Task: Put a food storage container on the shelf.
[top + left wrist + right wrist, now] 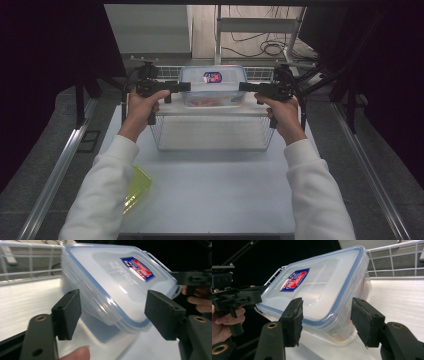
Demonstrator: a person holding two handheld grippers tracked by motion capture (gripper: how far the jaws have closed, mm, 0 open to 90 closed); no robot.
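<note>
Fingers (pixel 68 313) apart beside lidded container (pixel 117 282)

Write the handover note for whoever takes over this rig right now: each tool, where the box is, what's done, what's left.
Left tool: jaws open, standing apart from the end of the lidded plastic box, pads not pressing on it.
Right tool: jaws open at the box's other end, likewise not gripping.
Box: rests on the white shelf on top of the wire rack, lid on, sticker up, reddish contents inside.
Also on the table: a yellow-green container at the near left.
Done: box appears set down on the shelf.
Left: probably back both tools off; what follows is unclear.
</note>
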